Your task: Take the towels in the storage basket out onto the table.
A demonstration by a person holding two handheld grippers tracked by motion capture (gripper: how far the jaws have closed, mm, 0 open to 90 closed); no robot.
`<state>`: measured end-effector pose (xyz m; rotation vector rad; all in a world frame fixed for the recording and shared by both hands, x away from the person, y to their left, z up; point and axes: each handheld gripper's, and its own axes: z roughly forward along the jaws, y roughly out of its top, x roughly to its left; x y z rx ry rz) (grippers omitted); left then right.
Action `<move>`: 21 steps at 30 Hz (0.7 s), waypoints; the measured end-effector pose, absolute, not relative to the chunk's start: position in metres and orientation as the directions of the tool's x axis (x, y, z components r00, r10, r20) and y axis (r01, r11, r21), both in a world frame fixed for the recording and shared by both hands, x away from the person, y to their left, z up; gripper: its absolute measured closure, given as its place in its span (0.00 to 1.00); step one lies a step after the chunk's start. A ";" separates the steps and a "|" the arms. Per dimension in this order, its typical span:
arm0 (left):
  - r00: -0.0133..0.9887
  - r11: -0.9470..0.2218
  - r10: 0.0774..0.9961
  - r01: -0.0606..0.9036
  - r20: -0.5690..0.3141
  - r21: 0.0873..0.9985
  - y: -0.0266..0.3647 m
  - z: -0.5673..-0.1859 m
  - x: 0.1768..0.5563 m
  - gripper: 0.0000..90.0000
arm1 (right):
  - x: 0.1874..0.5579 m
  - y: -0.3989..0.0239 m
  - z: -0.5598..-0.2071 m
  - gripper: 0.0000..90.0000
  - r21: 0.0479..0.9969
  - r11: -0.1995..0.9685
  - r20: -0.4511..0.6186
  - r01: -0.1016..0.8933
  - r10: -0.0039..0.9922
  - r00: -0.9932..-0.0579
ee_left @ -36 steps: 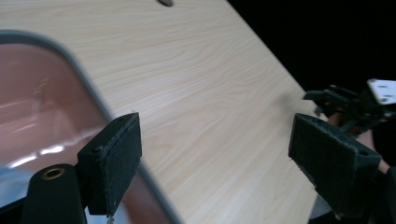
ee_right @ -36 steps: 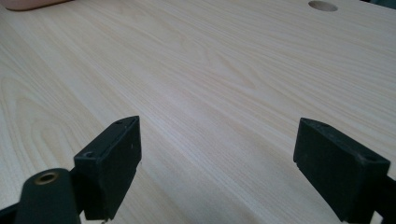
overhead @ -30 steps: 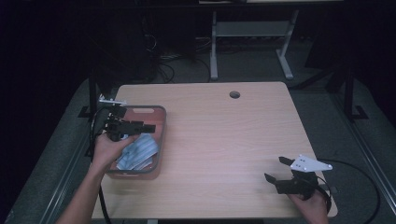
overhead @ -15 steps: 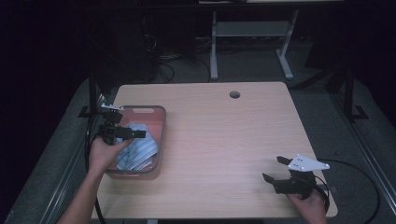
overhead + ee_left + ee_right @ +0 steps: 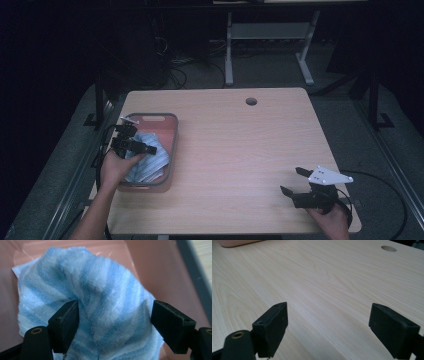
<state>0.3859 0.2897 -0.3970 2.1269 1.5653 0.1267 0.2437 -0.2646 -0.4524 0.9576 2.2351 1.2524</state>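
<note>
One big wooden table (image 5: 240,160) has a pink tub (image 5: 170,145) sitting at about 9 o'clock, close to the left edge. At 12 o'clock there is a small round hole (image 5: 251,101) in the wood.

Inside the tub lies a towel (image 5: 150,162) with light and dark blue stripes. It is bunched up into a soft hump, with a flat white edge poking out at the far side of the tub in the left gripper view.

The left gripper (image 5: 115,322) hangs over the tub with its jaws wide apart, one on each side of the hump. The left jaw is touching the fluff, but nothing is pinched yet.

The right gripper (image 5: 296,181) rests down at 5 o'clock, well apart from the tub, with its jaws spread over bare wood.

I think the towel is light, floppy and fuzzy, so it will not slip or break. It will sag and hang when lifted. The tall fold in the middle looks like the best spot to pinch.
</note>
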 end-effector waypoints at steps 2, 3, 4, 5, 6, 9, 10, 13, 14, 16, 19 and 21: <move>0.340 -0.234 0.920 0.877 -0.198 0.420 0.288 -0.399 0.387 0.26 | 0.244 -0.263 -0.453 0.17 0.851 0.372 -0.021 0.370 0.729 -0.684; 0.339 -0.235 0.920 0.878 -0.195 0.417 0.287 -0.400 0.387 0.26 | 0.244 -0.263 -0.453 0.17 0.849 0.371 -0.018 0.376 0.731 -0.682; 0.339 -0.235 0.920 0.878 -0.195 0.417 0.287 -0.400 0.387 0.26 | 0.244 -0.263 -0.453 0.17 0.849 0.371 -0.018 0.376 0.731 -0.682; 0.339 -0.238 0.921 0.880 -0.194 0.411 0.287 -0.401 0.388 0.26 | 0.245 -0.264 -0.453 0.17 0.848 0.371 -0.016 0.379 0.732 -0.681; 0.337 -0.243 0.922 0.885 -0.188 0.397 0.286 -0.403 0.389 0.27 | 0.245 -0.265 -0.454 0.17 0.846 0.371 -0.017 0.383 0.737 -0.675; 0.344 -0.259 0.922 0.888 -0.176 0.379 0.285 -0.406 0.390 0.27 | 0.247 -0.267 -0.455 0.17 0.843 0.367 -0.016 0.393 0.748 -0.663; 0.346 -0.262 0.922 0.889 -0.175 0.375 0.284 -0.407 0.390 0.27 | 0.247 -0.268 -0.455 0.17 0.842 0.367 -0.018 0.396 0.752 -0.659; 0.352 -0.274 0.921 0.890 -0.166 0.365 0.283 -0.407 0.390 0.27 | 0.248 -0.270 -0.455 0.17 0.843 0.362 -0.016 0.398 0.756 -0.654; 0.355 -0.282 0.922 0.890 -0.157 0.357 0.283 -0.408 0.391 0.27 | 0.247 -0.272 -0.455 0.17 0.844 0.355 -0.012 0.402 0.762 -0.648; 0.362 -0.298 0.921 0.892 -0.143 0.341 0.281 -0.410 0.391 0.28 | 0.247 -0.272 -0.455 0.17 0.844 0.357 -0.015 0.400 0.762 -0.648; 0.370 -0.313 0.920 0.894 -0.133 0.319 0.279 -0.412 0.393 0.28 | 0.246 -0.272 -0.454 0.17 0.844 0.356 -0.015 0.401 0.762 -0.647; 0.372 -0.319 0.919 0.895 -0.130 0.311 0.278 -0.413 0.393 0.28 | 0.246 -0.272 -0.454 0.17 0.844 0.357 -0.016 0.401 0.763 -0.647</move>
